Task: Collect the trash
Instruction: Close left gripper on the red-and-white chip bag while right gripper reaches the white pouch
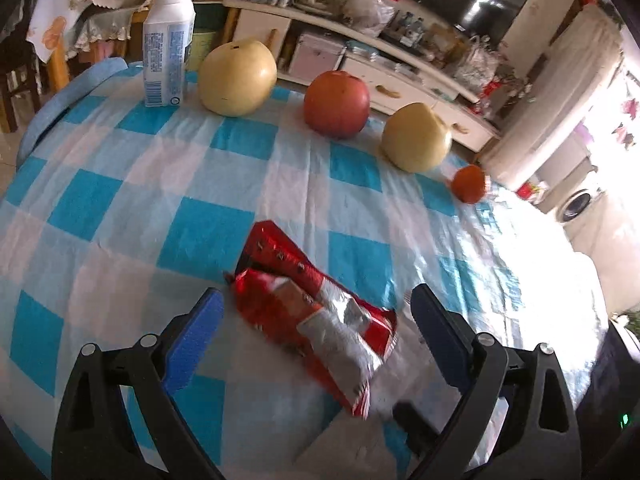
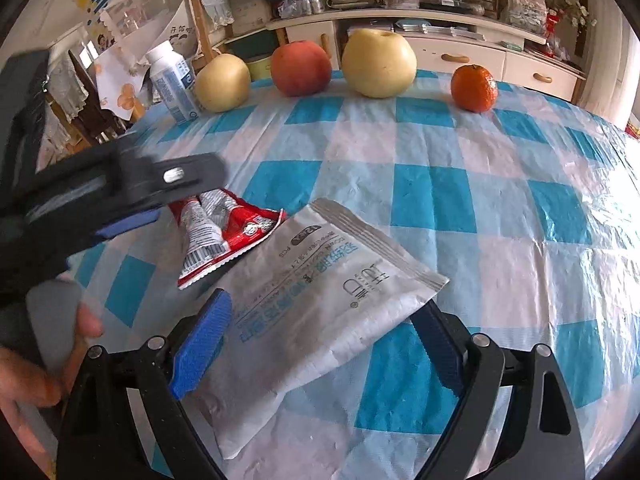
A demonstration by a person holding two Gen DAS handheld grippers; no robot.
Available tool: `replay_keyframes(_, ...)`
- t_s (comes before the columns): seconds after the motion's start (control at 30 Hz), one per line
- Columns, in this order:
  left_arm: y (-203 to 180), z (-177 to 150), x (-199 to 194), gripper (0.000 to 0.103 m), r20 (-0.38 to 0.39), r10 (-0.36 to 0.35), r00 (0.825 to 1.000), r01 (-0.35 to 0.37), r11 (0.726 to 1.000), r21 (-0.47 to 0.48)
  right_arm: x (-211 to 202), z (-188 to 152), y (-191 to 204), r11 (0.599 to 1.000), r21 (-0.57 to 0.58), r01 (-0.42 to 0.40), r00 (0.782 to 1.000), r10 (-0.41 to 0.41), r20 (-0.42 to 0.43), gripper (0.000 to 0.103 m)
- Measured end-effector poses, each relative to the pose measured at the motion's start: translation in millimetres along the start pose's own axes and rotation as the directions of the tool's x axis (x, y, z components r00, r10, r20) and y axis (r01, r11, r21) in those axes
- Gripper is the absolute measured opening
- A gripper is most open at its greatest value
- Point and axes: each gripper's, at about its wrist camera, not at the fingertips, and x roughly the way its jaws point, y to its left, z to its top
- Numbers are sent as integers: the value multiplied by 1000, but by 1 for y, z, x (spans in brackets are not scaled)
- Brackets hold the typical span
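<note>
Two open grippers hang over wrappers on a blue-and-white checked tablecloth (image 2: 432, 200).

At the far left edge stands a white milk carton (image 1: 168, 52), then a row of fruit: a yellow pear (image 1: 238, 78), a red apple (image 1: 337, 104), a second yellow pear (image 1: 416, 138) and a small orange (image 1: 469, 184). Nearer, the left gripper (image 1: 316, 306) is spread wide with the crumpled red snack wrapper (image 1: 320, 312) lying flat between its blue pads, apparently untouched. Just right of that wrapper, the white pouch (image 2: 320, 300) lies on the cloth between the right gripper's (image 2: 324, 312) wide-spread fingers, not pinched; whether its edges touch the pads is unclear.
</note>
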Motion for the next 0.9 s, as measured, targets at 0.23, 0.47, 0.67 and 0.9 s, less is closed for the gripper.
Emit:
replay_keyframes(0.23, -1, -2, 19, 86, -30, 115, 993, -112, 991, 72, 1, 0, 3, 1000, -26, 12, 1000, -12, -5, 89)
replay_keyframes(0.47, 15, -1, 10, 85, -29, 127, 992, -120, 980, 159, 3, 2, 1, 997, -64, 31, 999, -31, -13, 93)
replay_keyframes(0.67, 32, -5, -11, 85, -47, 181, 982, -157, 936, 315, 2, 6, -10, 994, -69, 81, 997, -80, 6, 93)
replay_keyframes(0.9, 27, -20, -23, 86, -13, 216, 976, -199, 916, 348, 3, 9, -5, 1000, 3, 7, 1000, -7, 10, 93)
